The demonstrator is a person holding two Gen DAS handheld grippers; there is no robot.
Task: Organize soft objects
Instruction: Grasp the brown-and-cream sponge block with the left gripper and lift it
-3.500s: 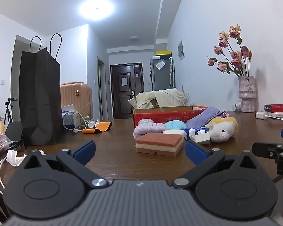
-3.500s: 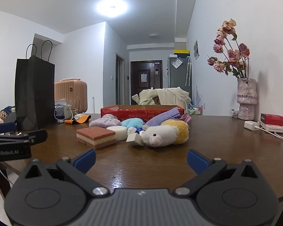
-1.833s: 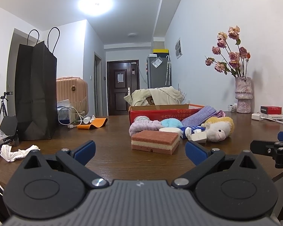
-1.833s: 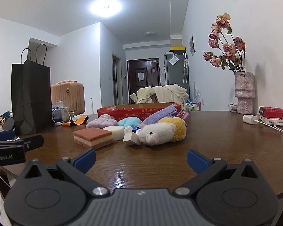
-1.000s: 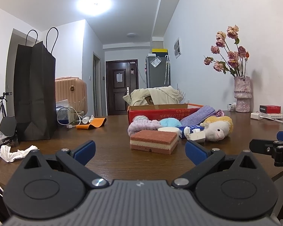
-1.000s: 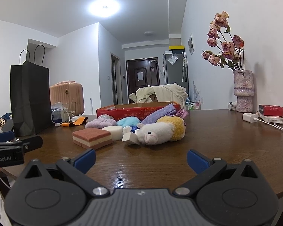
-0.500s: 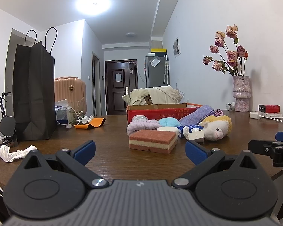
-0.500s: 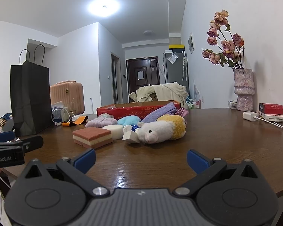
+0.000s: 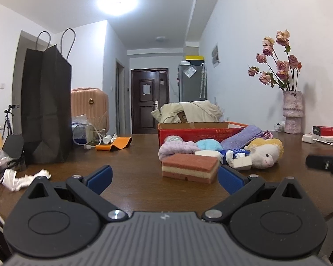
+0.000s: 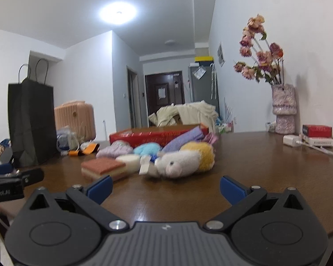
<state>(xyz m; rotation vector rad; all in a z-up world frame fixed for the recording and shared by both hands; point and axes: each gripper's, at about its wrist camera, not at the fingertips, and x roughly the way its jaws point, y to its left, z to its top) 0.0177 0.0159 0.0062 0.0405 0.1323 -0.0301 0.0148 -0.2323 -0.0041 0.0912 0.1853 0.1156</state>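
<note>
A cluster of soft objects lies near the middle of the dark brown wooden tabletop [image 9: 135, 177], just in front of a shallow red cardboard box [image 9: 199, 130]. Nearest the cameras is a rectangular layered sponge with a reddish-brown top and cream middle [image 9: 189, 166]; behind it, touching or nearly so, are a flat white round sponge [image 9: 207, 153], a lavender plush headband [image 9: 177, 147] and a light blue fuzzy item [image 9: 208, 144]. To the right lies a white plush lamb with a yellow woolly back [image 10: 184, 160], on its side with its face toward the cameras, a white paper tag [image 10: 145, 167] at its muzzle. A folded purple towel [image 9: 242, 136] leans from the tabletop up onto the box edge. The left tool [image 9: 164, 177] is held low before the layered sponge, its blue-padded jaws spread wide and holding nothing. The right tool [image 10: 165, 189] faces the lamb, likewise spread wide and holding nothing; both are apart from the objects. Farther out, a tall black paper bag with handles [image 9: 46, 110] stands at the left, with crumpled white tissue [image 9: 24, 178] in front of it and an orange curved item [image 9: 114, 145] beside it. At the far right, a mottled pink vase of dried roses [image 9: 292, 113] stands against the wall, near a small red box [image 9: 324, 130] and a white charger [image 9: 308, 137].
</note>
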